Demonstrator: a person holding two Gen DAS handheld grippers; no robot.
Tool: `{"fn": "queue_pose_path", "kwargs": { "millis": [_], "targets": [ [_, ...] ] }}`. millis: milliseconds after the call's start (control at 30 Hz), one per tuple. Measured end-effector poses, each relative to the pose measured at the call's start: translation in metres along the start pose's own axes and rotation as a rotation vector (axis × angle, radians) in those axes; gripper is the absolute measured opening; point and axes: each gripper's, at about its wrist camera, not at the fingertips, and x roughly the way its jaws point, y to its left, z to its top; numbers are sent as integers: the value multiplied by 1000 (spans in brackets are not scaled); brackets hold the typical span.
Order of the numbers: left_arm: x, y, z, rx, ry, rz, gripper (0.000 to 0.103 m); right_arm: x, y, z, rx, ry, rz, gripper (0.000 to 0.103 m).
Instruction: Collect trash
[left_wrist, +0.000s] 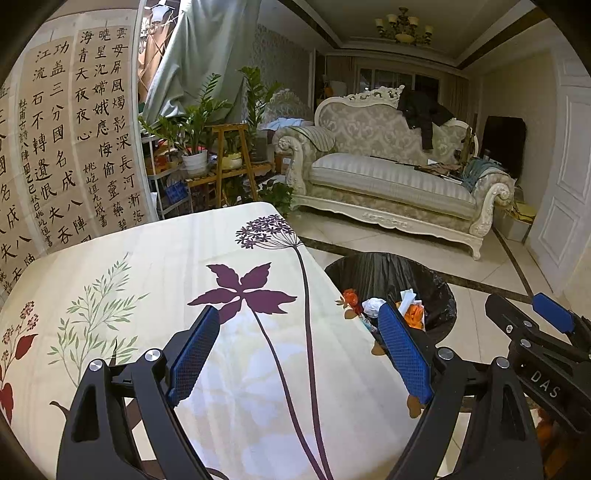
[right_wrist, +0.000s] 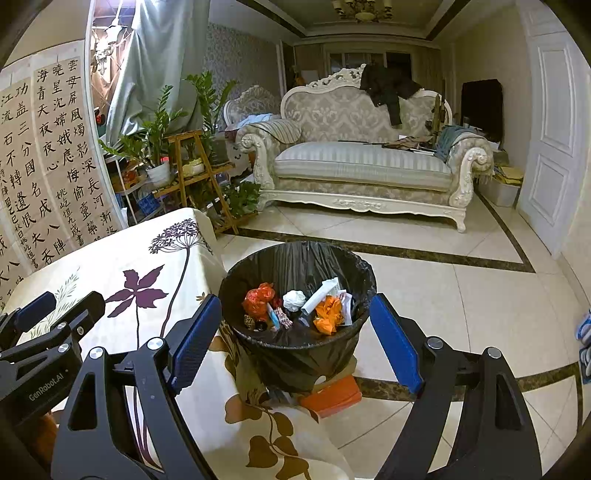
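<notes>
1 bin (right_wrist: 295, 354) holds 2 orange wrappers (right_wrist: 327, 314); both grippers' fingers (left_wrist: 404, 350) spread apart, empty.

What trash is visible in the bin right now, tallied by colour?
Inside the bin, as far as visible:
Red crumpled wrapper: 1
Orange crumpled wrapper: 1
White paper ball: 1
White tube: 1
Total: 4, plus small scraps too jumbled to count.
</notes>
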Motion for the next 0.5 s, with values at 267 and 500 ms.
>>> {"fn": "queue_pose_path", "kwargs": {
  "millis": [267, 500],
  "targets": [
    [1, -1, -1, -1, 3, 1, 85, 0, 1, 0, -1, 0, 1, 81],
    [1, -3, -2, -2, 5, -1, 85, 0, 1, -1, -1, -1, 1, 80]
  ]
}}
